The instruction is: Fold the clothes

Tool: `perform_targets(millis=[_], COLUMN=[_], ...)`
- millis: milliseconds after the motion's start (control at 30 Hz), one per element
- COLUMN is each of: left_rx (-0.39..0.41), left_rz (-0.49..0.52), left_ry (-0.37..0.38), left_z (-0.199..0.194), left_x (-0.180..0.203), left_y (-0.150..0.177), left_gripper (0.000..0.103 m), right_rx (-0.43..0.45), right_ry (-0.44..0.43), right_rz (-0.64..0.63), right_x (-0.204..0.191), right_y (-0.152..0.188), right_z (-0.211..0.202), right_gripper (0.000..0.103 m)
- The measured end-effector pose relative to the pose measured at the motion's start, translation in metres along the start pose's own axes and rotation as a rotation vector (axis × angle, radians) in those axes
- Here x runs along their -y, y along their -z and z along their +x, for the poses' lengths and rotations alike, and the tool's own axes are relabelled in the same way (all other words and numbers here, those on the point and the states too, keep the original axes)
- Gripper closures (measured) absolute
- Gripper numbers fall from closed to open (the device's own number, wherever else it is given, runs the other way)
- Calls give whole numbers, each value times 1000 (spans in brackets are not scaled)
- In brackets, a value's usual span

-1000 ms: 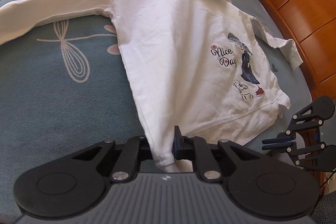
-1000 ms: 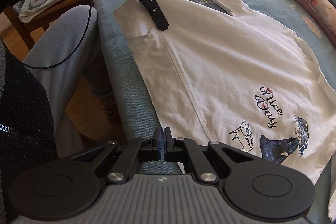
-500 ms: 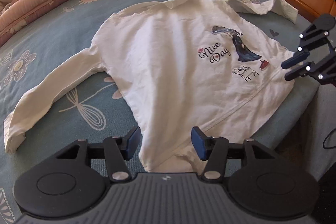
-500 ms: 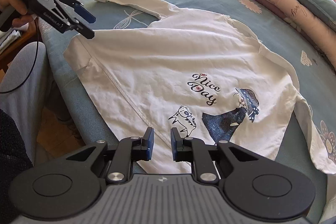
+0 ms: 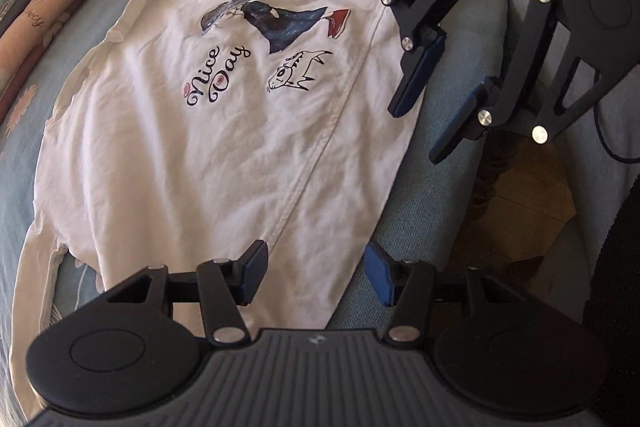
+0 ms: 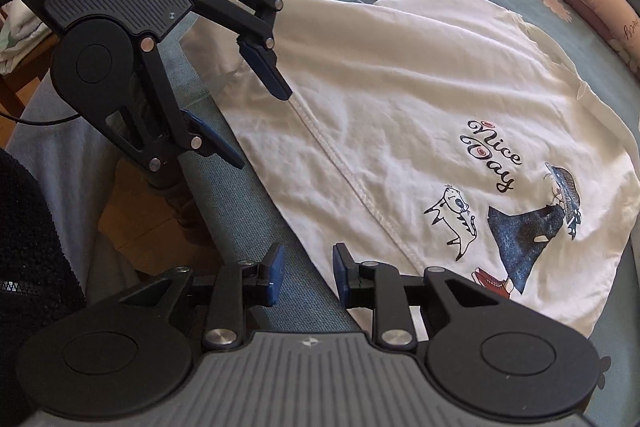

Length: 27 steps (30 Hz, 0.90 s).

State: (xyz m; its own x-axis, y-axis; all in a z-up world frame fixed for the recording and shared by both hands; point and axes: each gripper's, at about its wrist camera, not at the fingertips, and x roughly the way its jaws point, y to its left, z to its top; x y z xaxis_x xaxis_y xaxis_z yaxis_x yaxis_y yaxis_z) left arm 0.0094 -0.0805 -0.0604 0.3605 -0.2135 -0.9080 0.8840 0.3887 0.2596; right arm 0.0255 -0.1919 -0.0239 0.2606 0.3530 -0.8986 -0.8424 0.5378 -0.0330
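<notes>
Lying spread face-up on the bed [image 5: 424,203], print showing, a white long-sleeved shirt [image 5: 192,163] has no fold in it yet; both sleeves and the body are left to do. The left tool [image 5: 316,273] hangs released over the hem's corner at the bed's edge. The right tool [image 6: 306,273], jaws opening and gripping nothing, straddles the hem's other end.
</notes>
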Motion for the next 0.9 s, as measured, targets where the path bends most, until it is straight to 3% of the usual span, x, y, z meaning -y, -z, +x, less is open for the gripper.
perform_targets(millis=[200, 300, 367, 500, 600, 733, 900], left_rx=[32, 63, 74, 142, 216, 273, 230], left_rz=[186, 218, 181, -53, -275, -584, -968], left_ry=[-78, -92, -63, 65, 107, 89, 62], left_z=[12, 11, 7, -17, -38, -47, -1], left_x=[26, 32, 27, -13, -64, -144, -227], left_y=[1, 1, 0, 0, 5, 20, 59], left_gripper=[49, 49, 49, 49, 48, 49, 53], right_rx=[12, 26, 41, 81, 106, 117, 131], right_ry=[-19, -25, -22, -1, 12, 21, 12], right_rz=[24, 63, 88, 162, 222, 271, 280], right_x=[1, 6, 11, 28, 41, 50, 53], right_y=[2, 6, 10, 20, 30, 37, 30], right_z=[7, 8, 7, -3, -11, -11, -2], right_gripper=[69, 67, 67, 66, 62, 61, 61])
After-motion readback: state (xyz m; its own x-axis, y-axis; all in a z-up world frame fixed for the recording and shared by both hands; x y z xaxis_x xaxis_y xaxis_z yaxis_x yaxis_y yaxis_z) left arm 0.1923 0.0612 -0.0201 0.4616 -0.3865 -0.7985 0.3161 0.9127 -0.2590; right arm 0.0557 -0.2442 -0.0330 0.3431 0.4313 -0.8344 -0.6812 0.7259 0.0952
